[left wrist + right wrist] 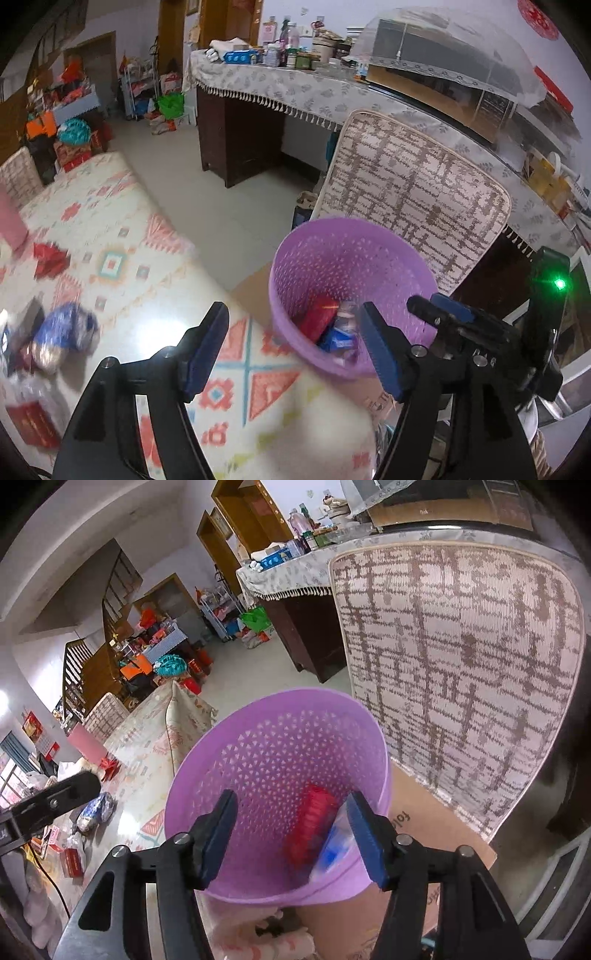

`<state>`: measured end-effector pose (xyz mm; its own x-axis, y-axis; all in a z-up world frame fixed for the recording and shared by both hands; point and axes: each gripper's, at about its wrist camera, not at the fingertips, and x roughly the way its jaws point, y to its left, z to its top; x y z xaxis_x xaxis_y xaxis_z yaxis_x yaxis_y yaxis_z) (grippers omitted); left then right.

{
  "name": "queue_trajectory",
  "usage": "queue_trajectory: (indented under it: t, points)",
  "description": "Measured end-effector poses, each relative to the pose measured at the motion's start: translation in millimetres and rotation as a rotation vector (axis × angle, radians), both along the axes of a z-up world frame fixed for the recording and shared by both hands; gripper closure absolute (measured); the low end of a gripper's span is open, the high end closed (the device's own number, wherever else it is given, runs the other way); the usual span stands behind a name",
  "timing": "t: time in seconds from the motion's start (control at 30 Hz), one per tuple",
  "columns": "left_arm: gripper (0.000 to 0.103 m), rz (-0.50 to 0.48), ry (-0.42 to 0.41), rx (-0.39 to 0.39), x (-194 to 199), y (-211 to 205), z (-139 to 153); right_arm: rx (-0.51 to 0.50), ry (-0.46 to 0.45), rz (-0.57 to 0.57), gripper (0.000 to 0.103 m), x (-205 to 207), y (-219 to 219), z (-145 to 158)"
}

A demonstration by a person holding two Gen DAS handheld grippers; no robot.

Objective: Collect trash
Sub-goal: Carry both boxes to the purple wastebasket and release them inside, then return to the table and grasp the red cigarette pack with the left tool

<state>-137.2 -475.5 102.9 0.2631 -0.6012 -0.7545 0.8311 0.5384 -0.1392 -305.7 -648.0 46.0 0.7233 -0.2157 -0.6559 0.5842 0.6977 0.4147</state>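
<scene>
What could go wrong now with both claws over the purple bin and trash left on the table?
1. The purple bin stands past the table edge on cardboard; a knock from the right claw, which hangs over its rim, might tip it.
2. The blue bag and red packets on the table look blurred, so a rushed grab could miss.
3. The left claw and right claw are close and might collide.

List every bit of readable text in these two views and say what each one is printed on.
"fol": partial letters, sideways, on the cardboard box beside the purple basket; the rest is cut off.
Red packet in the basket: print too blurred to read.
Blue packet in the basket: unreadable.
Red boxes on the patterned table: print too blurred.
Bottles and jars on the far sideboard: labels too small.
</scene>
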Motion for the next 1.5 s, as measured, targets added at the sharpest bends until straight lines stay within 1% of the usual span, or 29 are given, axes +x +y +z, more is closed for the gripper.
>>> queue_trajectory:
  t: [0.17,0.27,0.37,0.43,0.53,0.63,0.7,0.77,0.83,0.9,0.97,1.0,1.07,1.13,1.2,1.27,1.37,1.43,1.47,1.5]
  points:
    - [0.031,0.048,0.019,0.023,3,45,-14,-0.002,-0.014,0.034,0.031,-4,21,5]
    - [0.031,0.11,0.023,0.031,11,79,-21,-0.019,-0.019,0.072,0.029,-1,40,10]
    - [0.031,0.197,0.017,0.034,24,117,-26,-0.022,-0.026,0.116,0.026,8,62,15]
    - [0.031,0.248,-0.014,0.044,33,141,-28,-0.022,-0.024,0.143,0.025,13,77,15]
    - [0.031,0.314,-0.066,0.087,51,178,-30,-0.015,-0.009,0.184,0.025,23,99,10]
    - [0.031,0.334,-0.106,0.111,73,206,-28,-0.009,0.014,0.215,0.025,30,117,4]
    - [0.025,0.343,-0.14,0.124,92,221,-27,-0.004,0.022,0.224,0.025,34,126,2]
    - [0.024,0.362,-0.143,0.135,117,238,-28,0.004,0.028,0.235,0.025,38,137,1]
    - [0.024,0.359,-0.094,0.133,138,251,-33,0.001,0.036,0.246,0.025,42,147,2]
    - [0.024,0.336,0.011,0.117,160,267,-42,-0.012,0.043,0.258,0.025,45,156,4]
    - [0.025,0.295,0.102,0.101,168,275,-51,-0.026,0.051,0.267,0.024,47,166,8]
    - [0.024,0.276,0.133,0.096,168,280,-56,-0.031,0.054,0.272,0.024,48,170,9]
    - [0.024,0.225,0.156,0.102,159,284,-63,-0.041,0.059,0.278,0.023,52,179,11]
    - [0.024,0.161,0.164,0.117,143,286,-69,-0.047,0.068,0.287,0.022,56,187,12]
    - [0.024,0.11,0.153,0.125,127,286,-72,-0.049,0.077,0.298,0.022,62,195,11]
    - [0.024,0.088,0.131,0.132,113,285,-72,-0.053,0.087,0.311,0.022,68,204,10]
    - [0.024,0.094,0.066,0.149,99,281,-74,-0.055,0.098,0.336,0.022,78,219,8]
    - [0.024,0.131,0.01,0.176,93,279,-75,-0.057,0.103,0.357,0.022,84,230,8]
    - [0.03,0.151,-0.007,0.19,92,279,-75,-0.06,0.106,0.365,0.022,86,234,9]
    - [0.042,0.171,-0.016,0.196,92,280,-76,-0.065,0.108,0.375,0.022,88,239,10]
